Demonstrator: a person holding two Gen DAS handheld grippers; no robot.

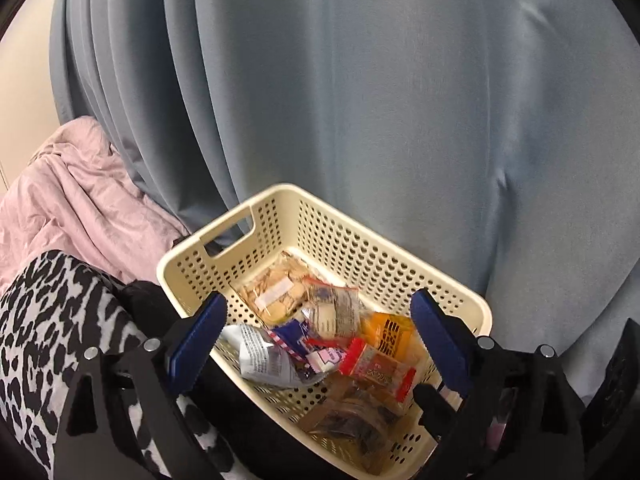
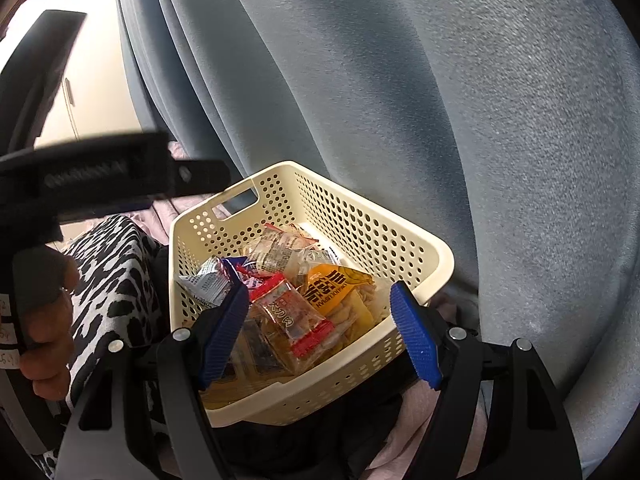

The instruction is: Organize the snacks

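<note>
Blue-padded fingers frame both views, and each pair stands wide apart with nothing pinched: the left gripper (image 1: 320, 334) hangs over the near half of the cream basket (image 1: 396, 246), and the right gripper (image 2: 320, 334) hangs over its near rim. Inside the basket lie the snacks, heaped loosely: a red-edged clear packet (image 2: 294, 320) on top in the middle, an orange packet (image 2: 330, 290) beside it toward the right wall, a grey-white printed pouch (image 1: 260, 354) against the left wall, a clear bag of pale crackers (image 1: 274, 294) at the far end, and dark-filled clear packets (image 1: 352, 420) at the near end. Outward from there, the basket seems to rest on soft fabric, with a leopard-print cloth (image 1: 52, 320) to its left, a pink blanket (image 1: 76, 200) behind that, and a grey-blue curtain (image 1: 400, 100) hanging close behind. A hand (image 2: 48, 320) grips the other tool's handle at the left edge of the right view.

The footing looks soft, so a push on the rim could tip the basket; the slick, overlapping wrappers could slip, or two could come up together
</note>
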